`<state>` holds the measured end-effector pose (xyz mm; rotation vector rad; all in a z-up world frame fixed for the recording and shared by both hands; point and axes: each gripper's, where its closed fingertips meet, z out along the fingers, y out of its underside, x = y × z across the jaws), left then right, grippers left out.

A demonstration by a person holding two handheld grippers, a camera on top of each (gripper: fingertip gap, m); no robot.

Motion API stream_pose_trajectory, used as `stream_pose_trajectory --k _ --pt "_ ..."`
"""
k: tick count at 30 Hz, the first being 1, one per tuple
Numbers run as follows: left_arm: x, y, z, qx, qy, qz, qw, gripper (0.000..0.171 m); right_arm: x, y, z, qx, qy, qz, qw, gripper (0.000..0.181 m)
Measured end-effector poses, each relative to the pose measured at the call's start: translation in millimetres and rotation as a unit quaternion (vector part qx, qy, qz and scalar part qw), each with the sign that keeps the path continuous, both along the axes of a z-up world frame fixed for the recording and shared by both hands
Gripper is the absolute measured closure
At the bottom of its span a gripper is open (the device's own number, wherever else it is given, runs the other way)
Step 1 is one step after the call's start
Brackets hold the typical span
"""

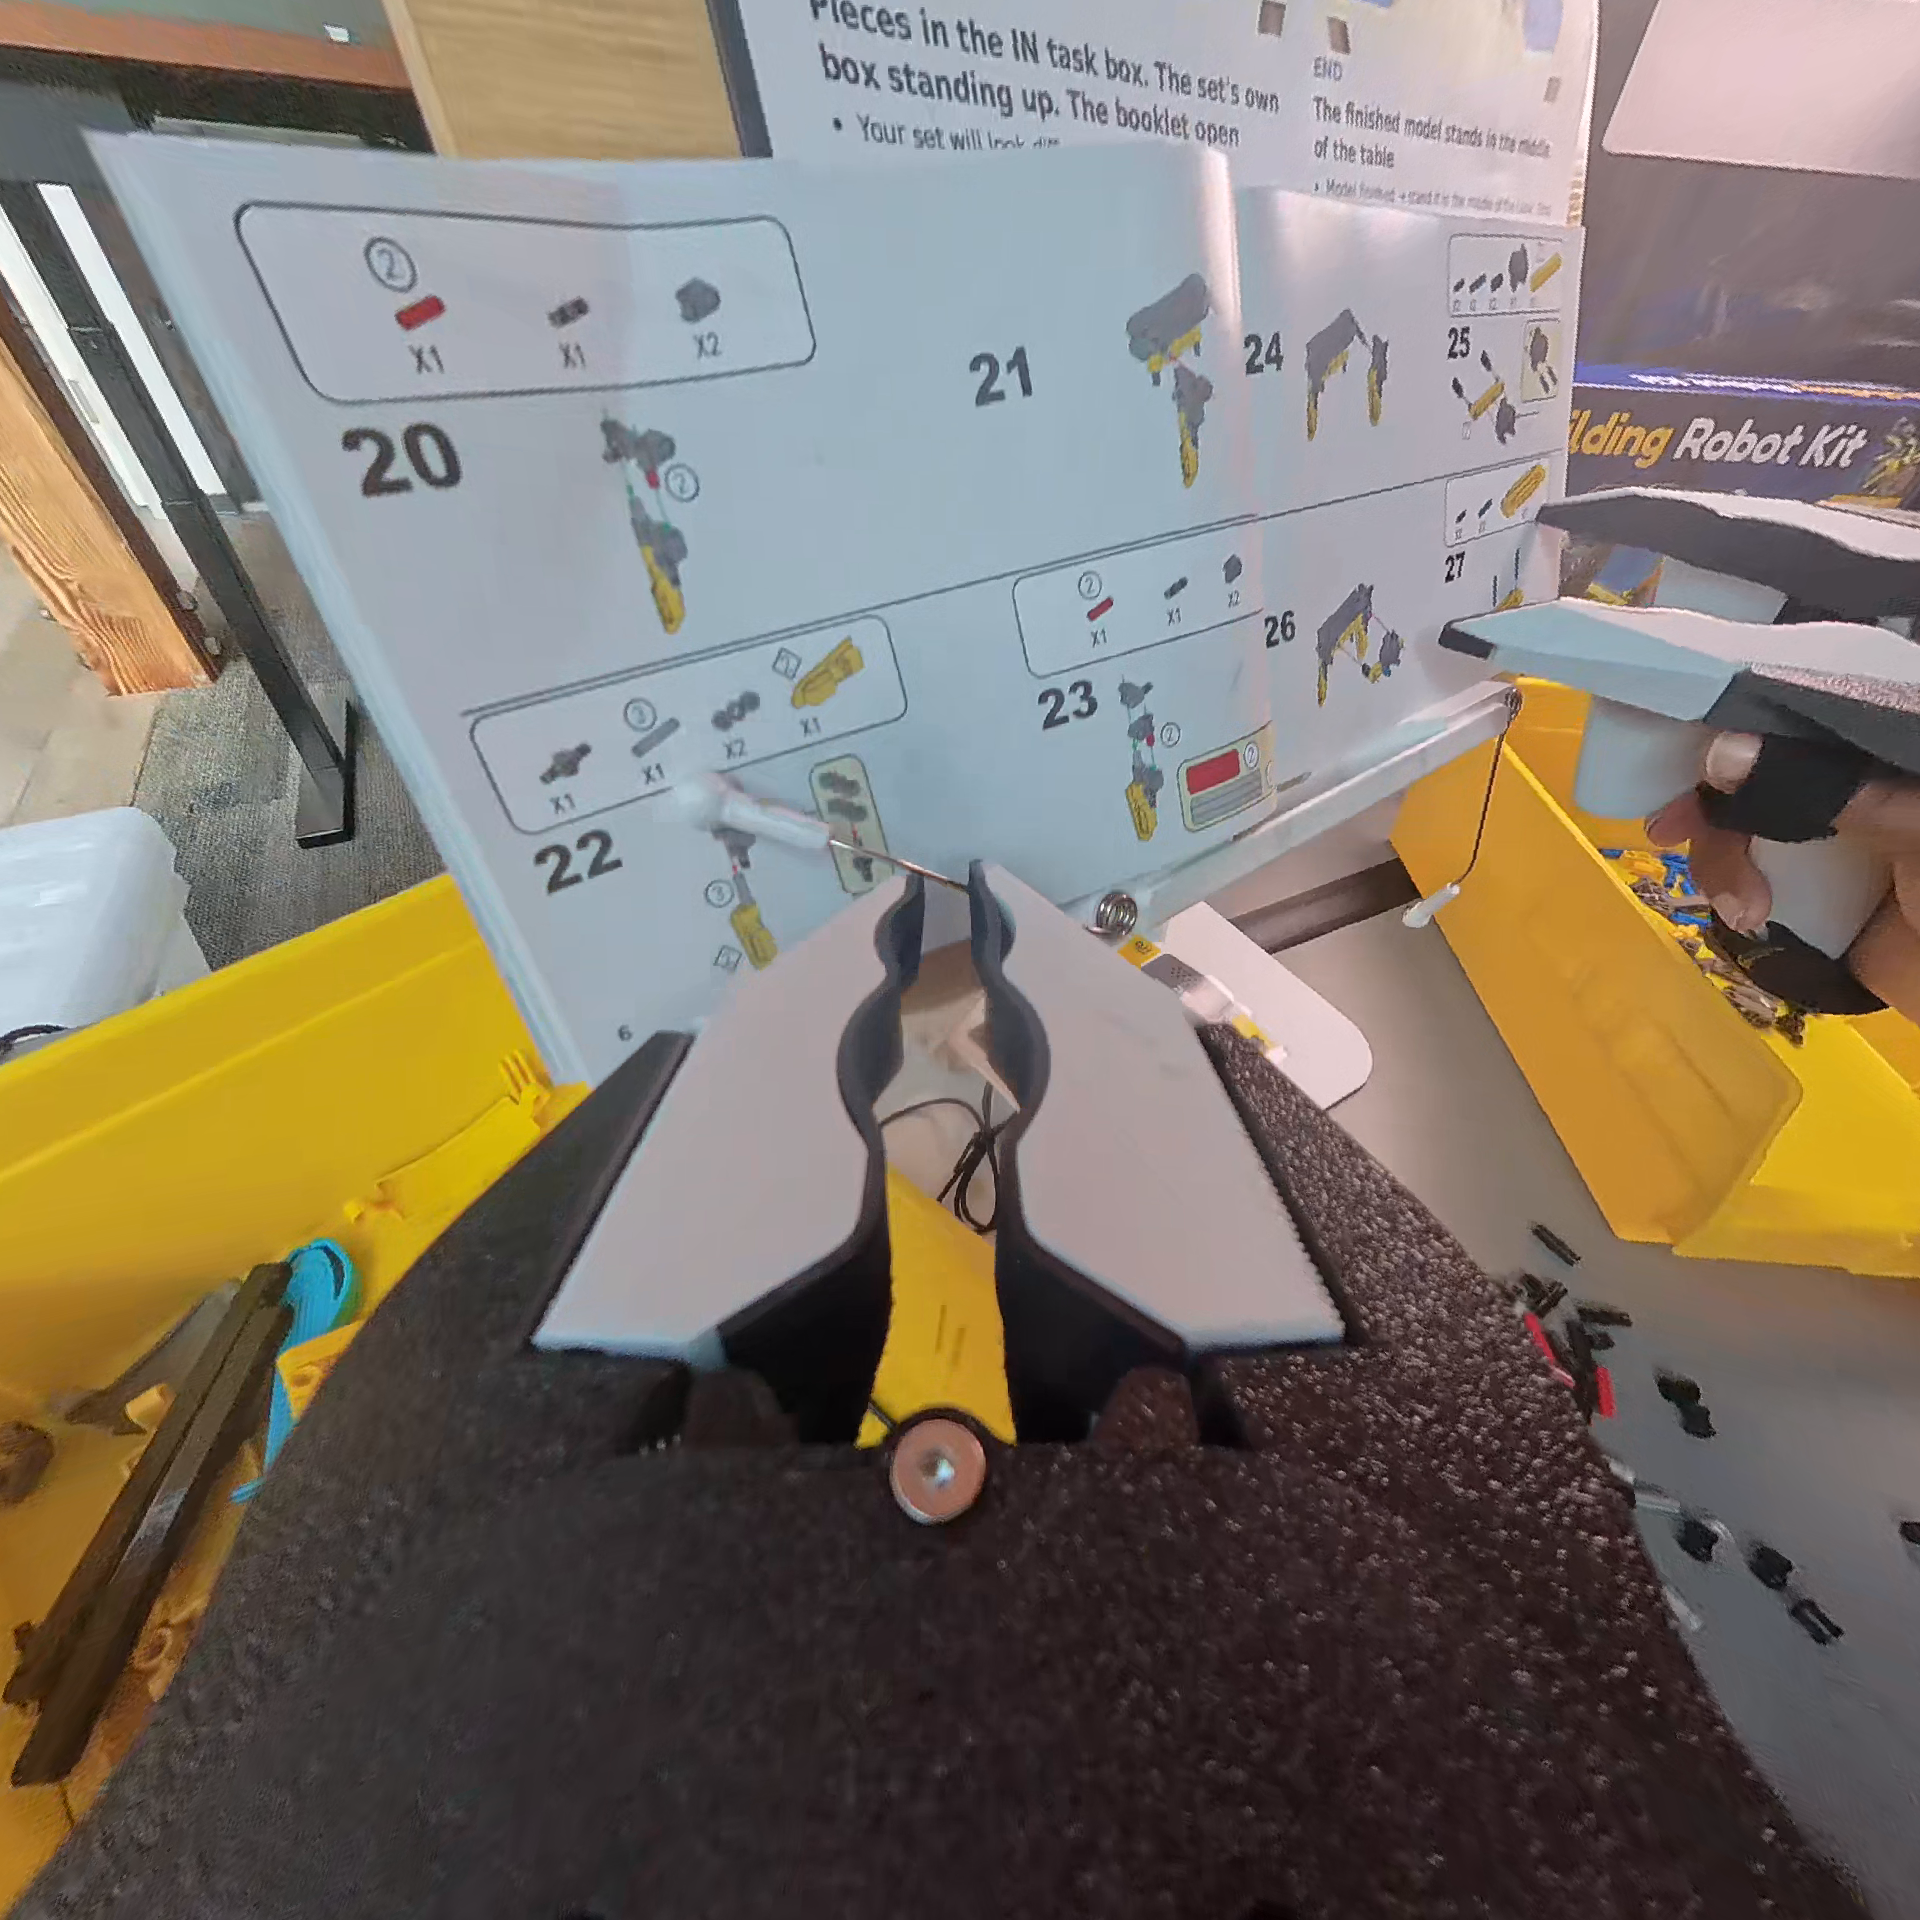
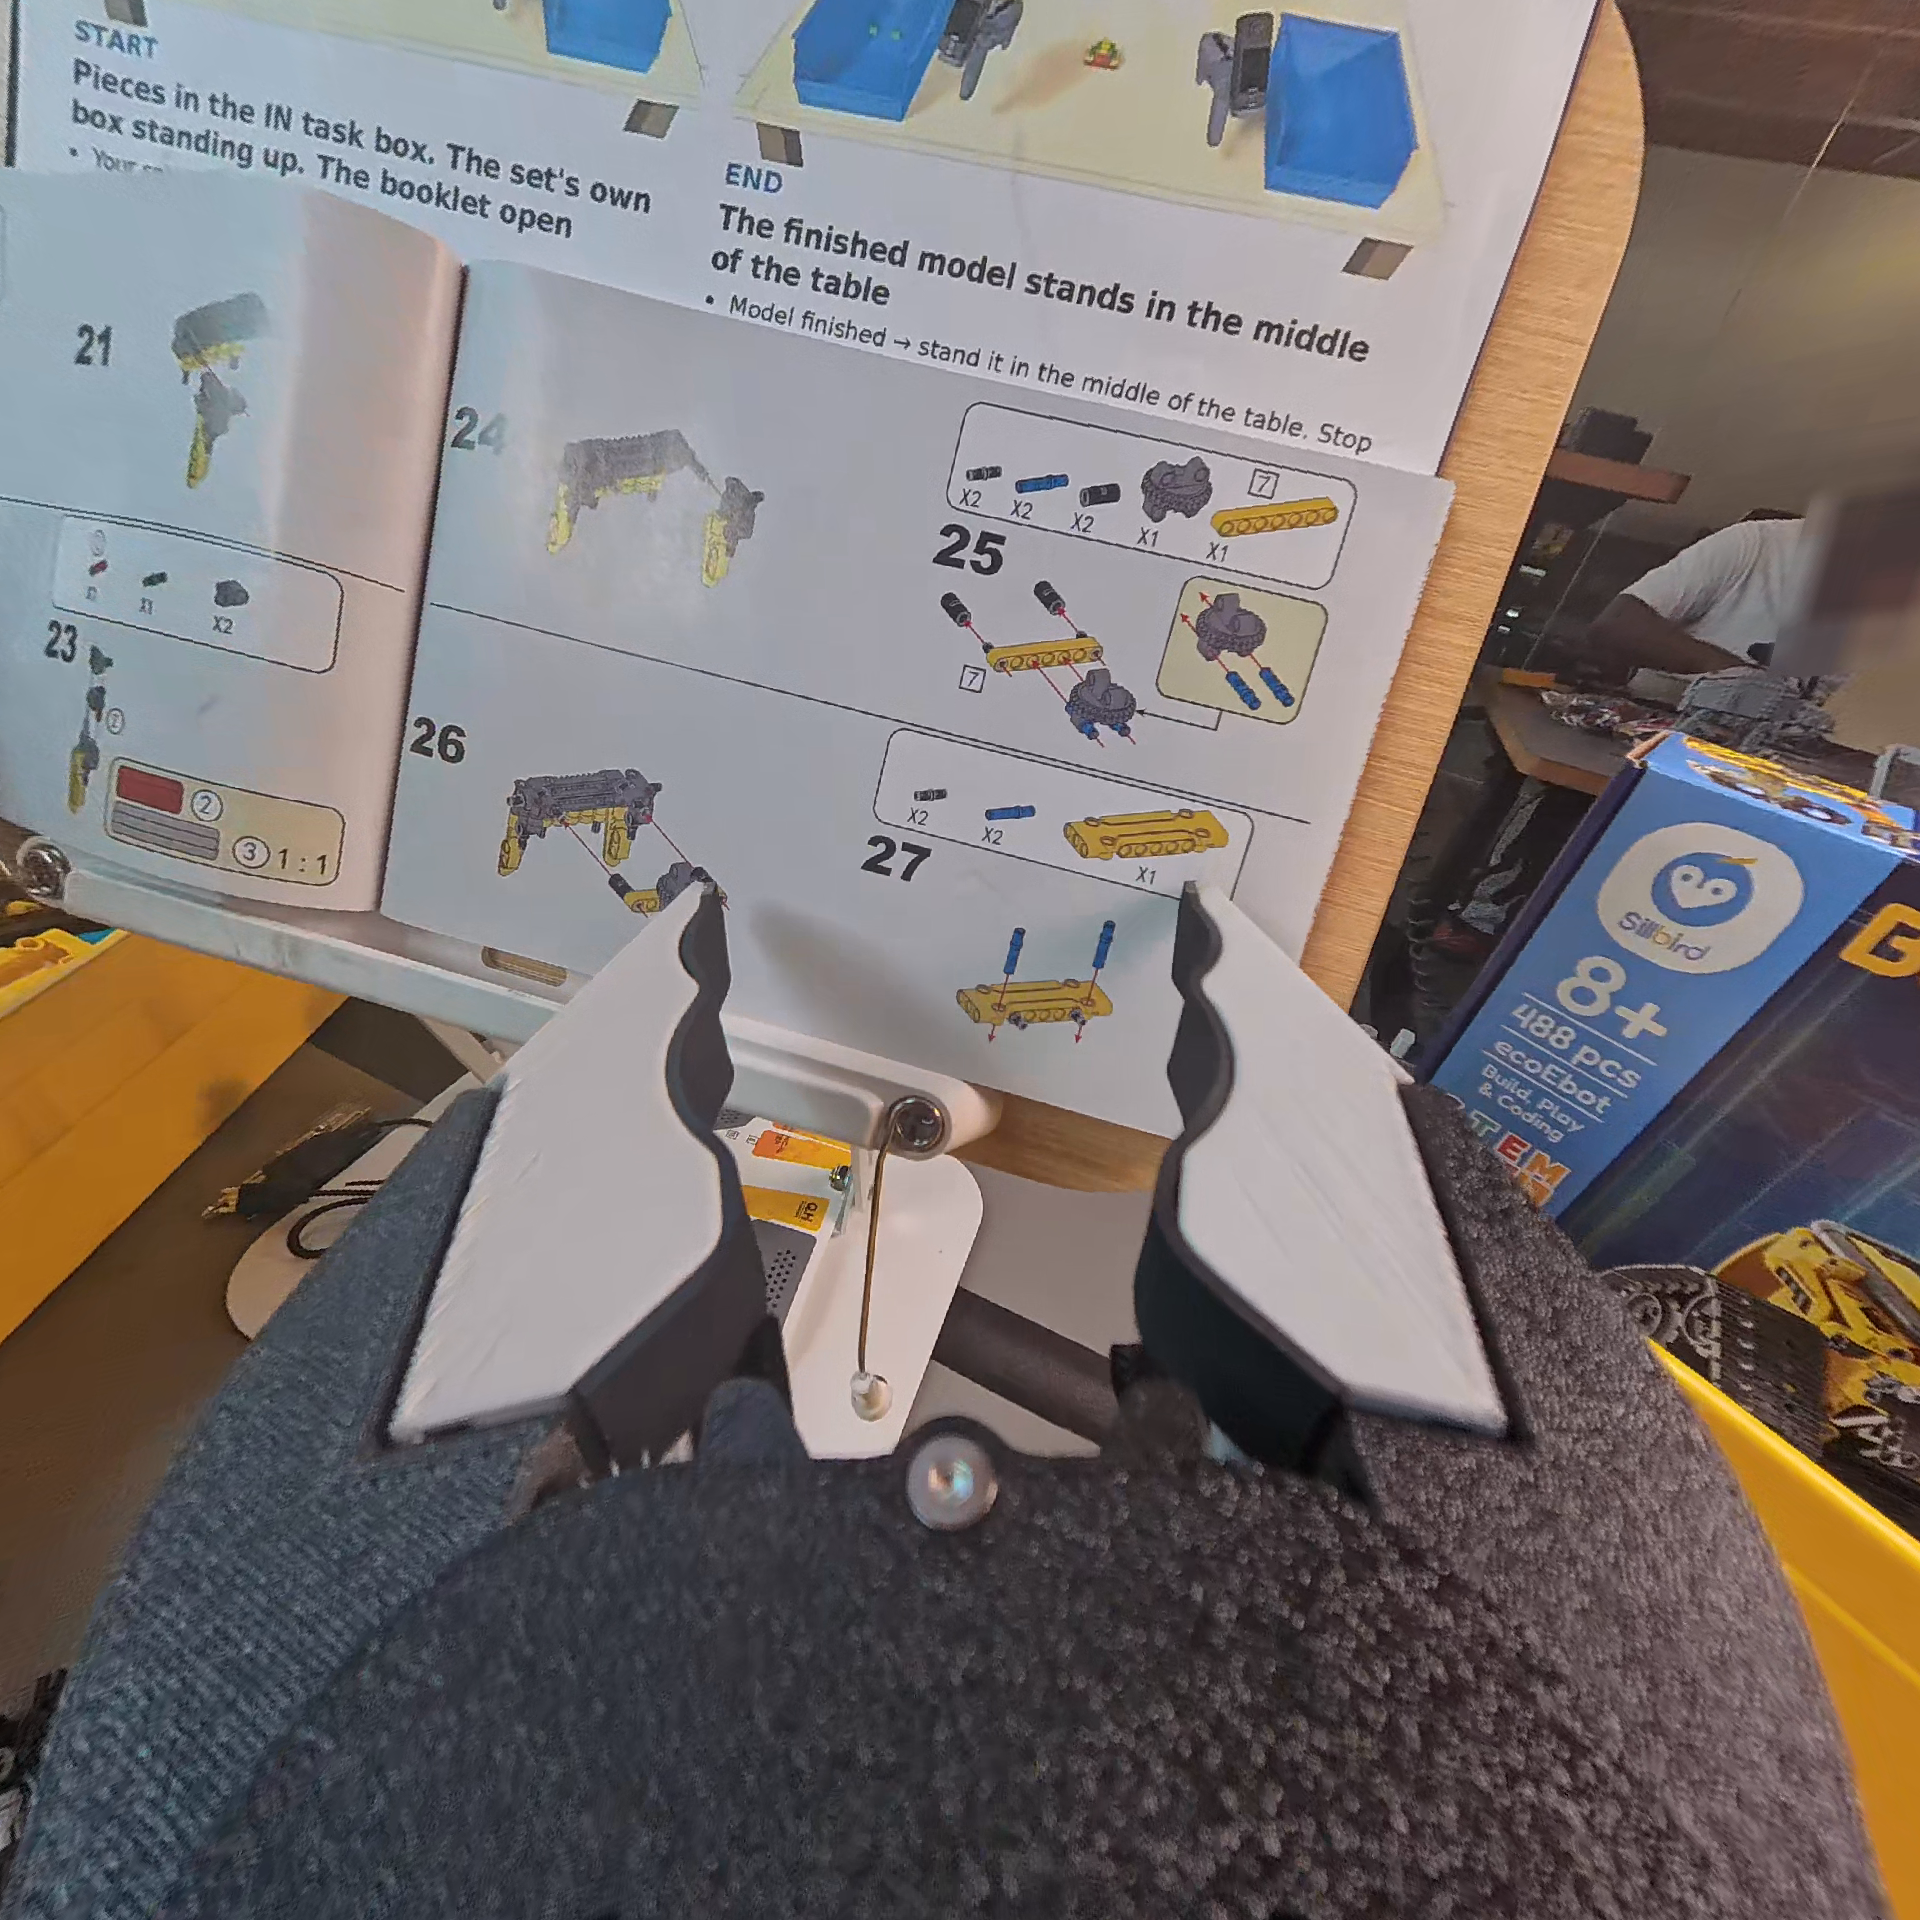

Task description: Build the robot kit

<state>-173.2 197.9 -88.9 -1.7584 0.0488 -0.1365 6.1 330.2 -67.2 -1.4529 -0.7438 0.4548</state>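
An open instruction booklet [image 1: 831, 468] stands on a white book stand [image 1: 1304, 1039] in front of me. My left gripper [image 1: 945, 881] is nearly shut, with only a narrow slit, its tips at the foot of the left page. The stand's thin wire page holder [image 1: 883, 854] runs to the right fingertip; I cannot tell if it is pinched. My right gripper [image 2: 945, 899] is wide open and empty, facing the booklet's right page [image 2: 779, 644]. The right page holder wire [image 2: 871, 1247] hangs down between its fingers. The right gripper [image 1: 1496, 577], held by a gloved hand [image 1: 1766, 810], also shows in the left wrist view.
Yellow bins stand on the left [image 1: 208, 1122] and right [image 1: 1579, 997]. Small black and red pieces [image 1: 1579, 1340] lie on the grey table. A blue kit box [image 2: 1621, 997] stands at right and a printed poster [image 2: 1039, 260] behind the booklet. A person [image 2: 1704, 603] sits far back.
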Motion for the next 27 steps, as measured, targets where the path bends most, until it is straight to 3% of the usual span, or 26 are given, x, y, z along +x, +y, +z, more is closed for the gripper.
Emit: stream_pose_trajectory --k 5,12,17,20,25,27 --pt "-6 -12 -12 -0.008 0.01 0.002 1.0 0.17 -2 -5 4 -0.016 0.004 0.007 1.0 0.094" --pt "-6 -24 -29 -0.003 0.014 -0.015 1.0 0.164 -8 6 32 0.018 -0.022 -0.016 0.999 0.085" --pt "-4 -26 -34 0.006 0.005 -0.031 0.999 0.161 -14 21 51 0.036 -0.037 -0.023 0.998 0.074" --pt "-2 -29 -29 0.018 -0.003 -0.039 0.999 0.16 -19 27 47 0.03 -0.044 -0.025 0.998 0.073" --pt "-5 -32 -23 0.028 0.0 -0.041 0.999 0.16 -21 28 45 0.032 -0.034 -0.032 0.998 0.08" --pt "-5 -33 -21 0.031 -0.007 -0.043 0.999 0.159 -20 27 46 0.033 -0.03 -0.033 0.998 0.103"
